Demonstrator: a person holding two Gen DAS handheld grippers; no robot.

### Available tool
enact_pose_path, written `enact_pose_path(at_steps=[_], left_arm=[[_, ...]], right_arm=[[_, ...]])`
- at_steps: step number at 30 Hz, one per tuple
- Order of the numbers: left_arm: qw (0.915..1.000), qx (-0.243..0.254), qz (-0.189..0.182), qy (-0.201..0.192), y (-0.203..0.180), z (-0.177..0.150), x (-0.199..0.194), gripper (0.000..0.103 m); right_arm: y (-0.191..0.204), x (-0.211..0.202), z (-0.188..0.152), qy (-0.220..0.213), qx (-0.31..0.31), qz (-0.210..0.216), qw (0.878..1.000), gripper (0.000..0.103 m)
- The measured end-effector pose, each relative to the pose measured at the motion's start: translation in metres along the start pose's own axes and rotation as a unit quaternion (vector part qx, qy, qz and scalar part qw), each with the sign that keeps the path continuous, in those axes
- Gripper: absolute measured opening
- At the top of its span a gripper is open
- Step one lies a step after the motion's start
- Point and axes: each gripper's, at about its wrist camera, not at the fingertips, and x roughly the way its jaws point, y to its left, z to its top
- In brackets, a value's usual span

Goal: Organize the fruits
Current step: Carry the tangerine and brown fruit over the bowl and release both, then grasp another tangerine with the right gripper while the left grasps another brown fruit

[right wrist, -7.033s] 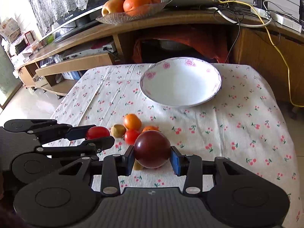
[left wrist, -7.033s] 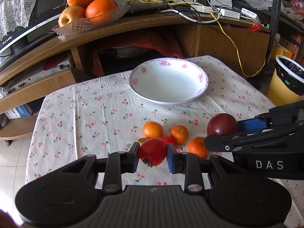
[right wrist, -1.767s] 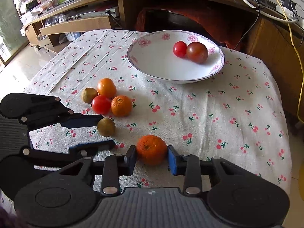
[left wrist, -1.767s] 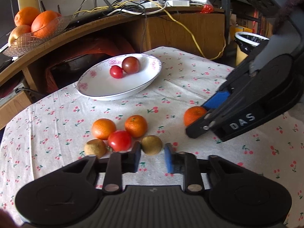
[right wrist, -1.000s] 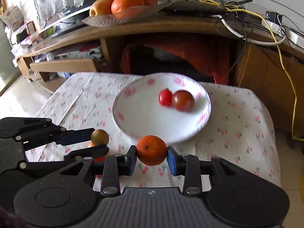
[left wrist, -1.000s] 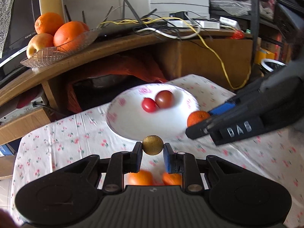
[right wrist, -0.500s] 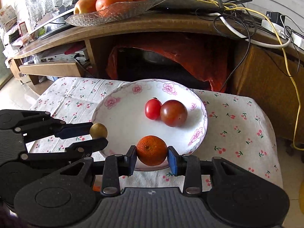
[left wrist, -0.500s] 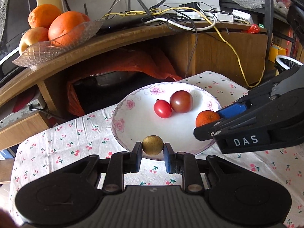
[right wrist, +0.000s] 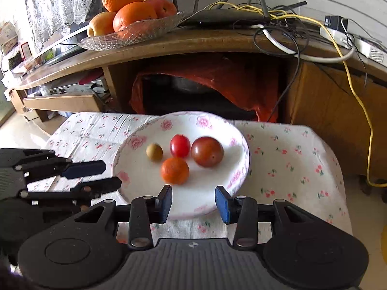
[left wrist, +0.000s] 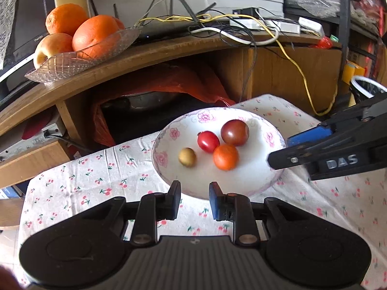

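A white floral bowl (left wrist: 275,140) (right wrist: 241,169) sits on the cherry-print tablecloth. In it lie a dark red tomato (left wrist: 234,132) (right wrist: 207,151), a small red tomato (left wrist: 208,141) (right wrist: 180,145), an orange tangerine (left wrist: 225,157) (right wrist: 174,170) and a small brown-green fruit (left wrist: 187,156) (right wrist: 154,152). My left gripper (left wrist: 194,199) is open and empty over the bowl's near rim. My right gripper (right wrist: 193,203) is open and empty at the near rim too. Each gripper shows in the other's view: the right (left wrist: 280,152), the left (right wrist: 110,175).
A wooden shelf unit stands behind the table with a glass dish of oranges and an apple (left wrist: 79,41) (right wrist: 130,24), cables and a router. An orange bag (right wrist: 217,84) fills the cubby below. A bin (left wrist: 365,89) stands at the right.
Both grippers have opened and let go of their fruit. The brown-green fruit and the tangerine now lie in the bowl beside the two tomatoes.
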Motion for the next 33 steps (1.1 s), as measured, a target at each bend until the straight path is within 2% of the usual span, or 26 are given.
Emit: enact_pose_path(at_steps=[6, 10, 12, 18, 24, 28, 33], left_arm=[[0.9991, -0.029, 0.007, 0.030, 0.008, -0.021, -0.048, 0.035], [0.9990, -0.036, 0.009, 0.024, 0.005, -0.048, -0.083, 0.039], [0.9982, -0.053, -0.003, 0.030, 0.007, -0.063, -0.089, 0.040], [0.9981, -0.039, -0.024, 0.042, 0.009, -0.088, -0.081, 0.040], [0.9973, -0.035, -0.053, 0.037, 0.014, -0.086, -0.066, 0.040], [0.9971, -0.029, -0.059, 0.039, 0.016, -0.087, -0.058, 0.040], [0.9963, -0.037, -0.064, 0.043, 0.020, -0.087, -0.052, 0.041]], right_arm=[[0.008, -0.023, -0.026, 0.024, 0.005, 0.019, 1.000, 0.035], [0.025, -0.044, -0.045, 0.033, -0.015, 0.025, 0.999, 0.036], [0.034, -0.053, -0.052, 0.034, -0.022, 0.026, 0.999, 0.036], [0.062, -0.044, -0.057, 0.040, -0.078, 0.036, 0.996, 0.039], [0.069, -0.009, -0.047, 0.052, -0.125, 0.058, 0.989, 0.039], [0.072, 0.004, -0.044, 0.053, -0.165, 0.070, 0.982, 0.039], [0.063, 0.011, -0.041, 0.057, -0.156, 0.100, 0.981, 0.039]])
